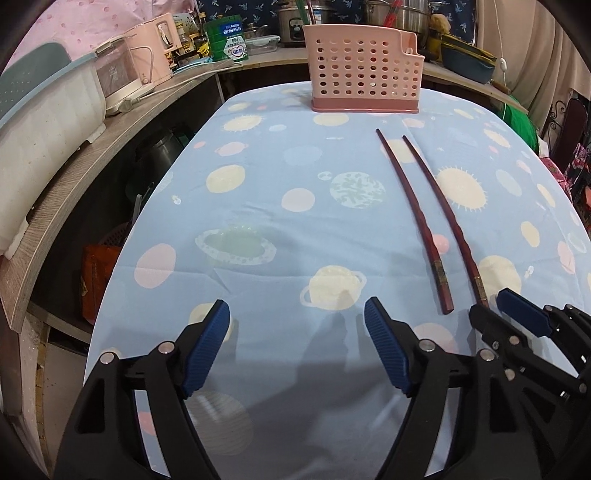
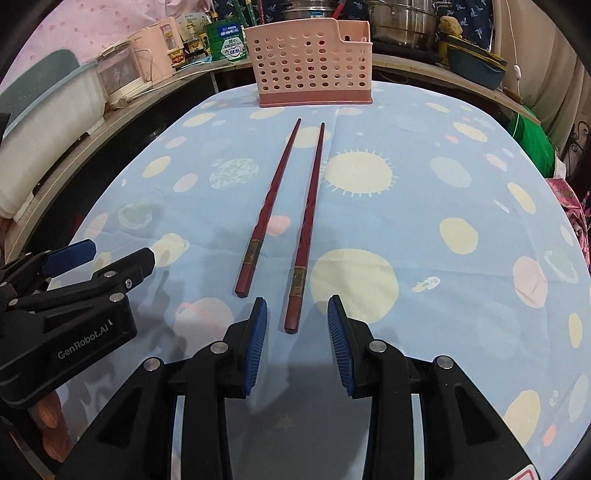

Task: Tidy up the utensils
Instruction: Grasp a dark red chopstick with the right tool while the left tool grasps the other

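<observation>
Two dark red chopsticks lie side by side on the blue planet-print tablecloth [image 2: 424, 229]. The left chopstick [image 2: 269, 206] and the right chopstick [image 2: 308, 218] point toward a pink perforated utensil holder [image 2: 314, 62] at the far edge. My right gripper [image 2: 297, 314] is open, its jaws either side of the right chopstick's near end, not gripping it. My left gripper [image 1: 297, 317] is open and empty, left of the chopsticks [image 1: 417, 214]. The holder [image 1: 364, 70] also shows in the left wrist view. The right gripper [image 1: 491, 306] shows at that view's right edge.
A wooden shelf [image 1: 74, 177] curves along the left with a white tub [image 1: 44, 122] and a pink appliance [image 1: 147, 59]. Pots, jars and boxes crowd the counter behind the holder [image 2: 402, 22]. The left gripper [image 2: 110, 258] sits at the left in the right wrist view.
</observation>
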Demonstrator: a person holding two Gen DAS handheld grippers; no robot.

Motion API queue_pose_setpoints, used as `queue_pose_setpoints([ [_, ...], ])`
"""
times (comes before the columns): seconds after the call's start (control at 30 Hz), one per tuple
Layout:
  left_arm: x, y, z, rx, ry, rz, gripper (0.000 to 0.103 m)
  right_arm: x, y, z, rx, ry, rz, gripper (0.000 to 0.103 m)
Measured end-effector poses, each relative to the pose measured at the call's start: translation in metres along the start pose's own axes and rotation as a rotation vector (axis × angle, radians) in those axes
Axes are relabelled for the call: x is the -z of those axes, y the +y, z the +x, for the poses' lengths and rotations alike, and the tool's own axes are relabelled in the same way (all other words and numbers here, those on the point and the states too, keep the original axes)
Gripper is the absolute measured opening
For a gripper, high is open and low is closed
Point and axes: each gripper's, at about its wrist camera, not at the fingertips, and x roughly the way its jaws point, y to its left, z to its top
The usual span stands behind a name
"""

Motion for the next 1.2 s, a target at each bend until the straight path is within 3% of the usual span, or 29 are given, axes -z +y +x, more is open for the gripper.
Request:
queue_pose_setpoints([
  [0.23,-0.002,-0.016,-0.002,0.026,-0.014,0.027,0.082,-0.001,-0.012,0.001,0.032,-0.02,0.015,0.007],
  [0.5,-0.01,-0.047,0.006,0.143,0.012,0.022,0.087,0.004,-0.041,-0.008,0.07,-0.034,0.069,0.007],
  [0.63,-0.011,-0.062,0.018,0.16,0.038,0.028,0.087,0.008,-0.055,-0.012,0.05,-0.032,0.111,0.007],
  [0.8,-0.008,-0.069,0.023,0.149,0.046,0.051,0.071,0.011,-0.062,-0.014,0.036,-0.027,0.127,0.007],
  [0.9,-0.007,-0.07,0.02,0.151,0.034,0.061,0.056,0.012,-0.062,-0.014,0.033,-0.027,0.122,0.007],
  [1.0,-0.007,-0.07,0.017,0.16,0.03,0.073,0.032,0.013,-0.062,-0.014,0.031,-0.03,0.119,0.007],
  [1.07,-0.007,-0.07,0.016,0.168,0.033,0.079,0.011,0.013,-0.062,-0.014,0.029,-0.031,0.119,0.007],
  [1.2,-0.004,-0.066,0.014,0.196,0.048,0.069,0.007,0.015,-0.062,-0.015,0.023,-0.032,0.121,0.007],
])
